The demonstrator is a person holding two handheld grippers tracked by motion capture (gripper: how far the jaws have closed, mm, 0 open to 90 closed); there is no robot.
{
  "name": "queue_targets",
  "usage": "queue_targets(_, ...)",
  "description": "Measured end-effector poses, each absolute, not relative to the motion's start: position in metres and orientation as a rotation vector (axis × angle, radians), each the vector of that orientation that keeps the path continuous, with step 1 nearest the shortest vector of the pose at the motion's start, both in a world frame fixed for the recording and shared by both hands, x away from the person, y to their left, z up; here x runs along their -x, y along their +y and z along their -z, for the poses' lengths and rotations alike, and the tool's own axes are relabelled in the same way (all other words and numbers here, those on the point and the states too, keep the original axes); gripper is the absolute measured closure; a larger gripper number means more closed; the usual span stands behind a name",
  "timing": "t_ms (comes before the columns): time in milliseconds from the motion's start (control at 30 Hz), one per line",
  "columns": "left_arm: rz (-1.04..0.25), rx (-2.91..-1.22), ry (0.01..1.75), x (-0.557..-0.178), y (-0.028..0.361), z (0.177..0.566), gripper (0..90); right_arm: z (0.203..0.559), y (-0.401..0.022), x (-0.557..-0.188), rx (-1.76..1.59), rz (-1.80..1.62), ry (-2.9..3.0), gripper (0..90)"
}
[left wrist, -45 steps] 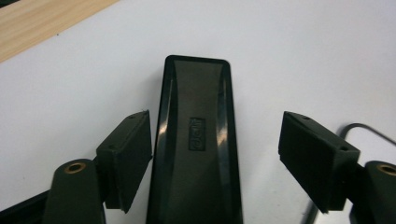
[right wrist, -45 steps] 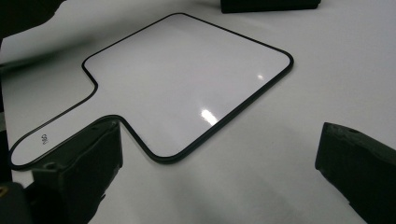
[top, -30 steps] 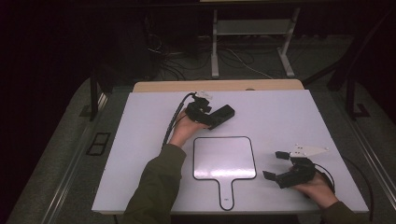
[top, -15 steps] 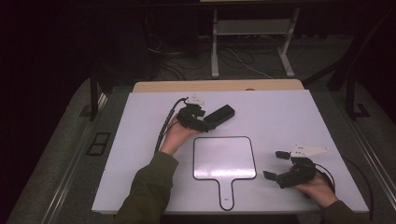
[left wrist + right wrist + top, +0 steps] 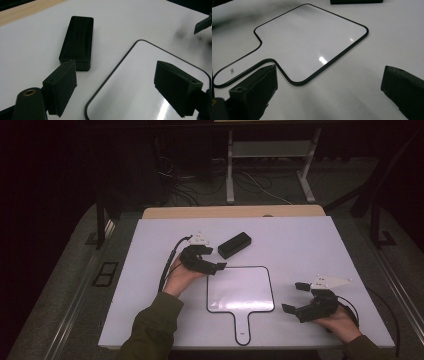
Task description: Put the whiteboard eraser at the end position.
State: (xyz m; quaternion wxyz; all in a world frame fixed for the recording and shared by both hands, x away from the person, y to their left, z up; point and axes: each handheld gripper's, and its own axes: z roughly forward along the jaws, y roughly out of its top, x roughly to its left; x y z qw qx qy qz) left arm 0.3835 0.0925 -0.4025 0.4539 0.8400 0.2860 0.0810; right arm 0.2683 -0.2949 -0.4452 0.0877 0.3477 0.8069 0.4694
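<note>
The black eraser block (image 5: pixel 234 244) is lying flat on the white bench (image 5: pixel 310 245), just beyond the top-left corner of the paddle-shaped whiteboard (image 5: pixel 240 289) and apart from it. It is looking like a rigid, light plastic case with smooth, slightly slick sides, so the likely best hold is across its 2 long sides near the middle, where the narrow width is fitting between the fingers. Its long axis is running diagonally, the far end pointing away from the whiteboard toward the bench's back-right, the near end toward the left gripper (image 5: pixel 216 266).

The left gripper is hovering at the whiteboard's top-left corner, just short of the eraser block; its fingers (image 5: pixel 61 87) have just been opening, are standing partly apart and are gripping nothing. The right gripper (image 5: pixel 296 297) is resting to the right of the whiteboard, its fingers (image 5: pixel 255 88) spread wide and empty.
</note>
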Motion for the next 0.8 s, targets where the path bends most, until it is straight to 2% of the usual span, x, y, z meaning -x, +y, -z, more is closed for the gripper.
queue_targets(800, -0.241, -2.053, 0.64, -0.328, 0.114, 0.407, 8.2, 0.445, -0.294, -0.266, -1.034, -1.391, 2.401, 0.0)
